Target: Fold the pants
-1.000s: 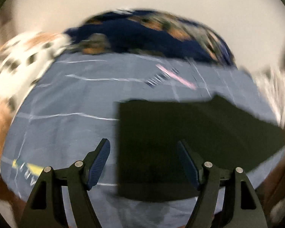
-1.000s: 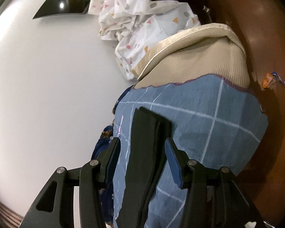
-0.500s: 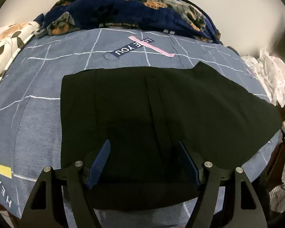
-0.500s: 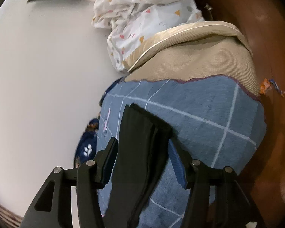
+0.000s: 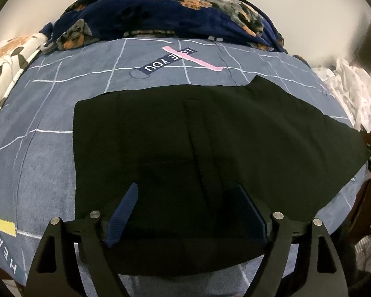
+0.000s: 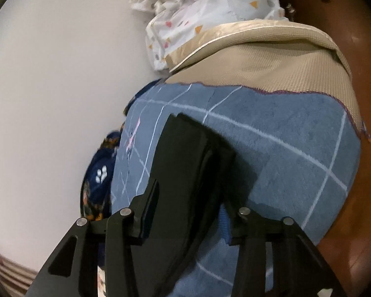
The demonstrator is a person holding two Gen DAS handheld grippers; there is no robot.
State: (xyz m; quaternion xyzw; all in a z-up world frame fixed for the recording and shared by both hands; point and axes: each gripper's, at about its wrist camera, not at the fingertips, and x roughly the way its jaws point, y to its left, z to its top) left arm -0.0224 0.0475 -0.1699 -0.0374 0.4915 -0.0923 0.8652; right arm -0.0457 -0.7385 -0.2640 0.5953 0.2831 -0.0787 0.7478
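So there's one pair of black pants [image 5: 210, 143] here, lying flat on a blue checked blanket [image 5: 37, 168], and two claws, one per hand. The left claw [image 5: 188, 212] has its fingers spread wide apart, nothing pinched, with the near edge of the pants sitting right between and under them. The right claw [image 6: 185, 210] is spread open too, and the pants [image 6: 185, 160] run up through the gap between its fingers, seen edge-on as a folded stack. One dark blue dog-print blanket [image 5: 175, 12] is bunched up behind, plus one white spotted cloth [image 6: 210, 7] near the tan mattress [image 6: 272, 61].
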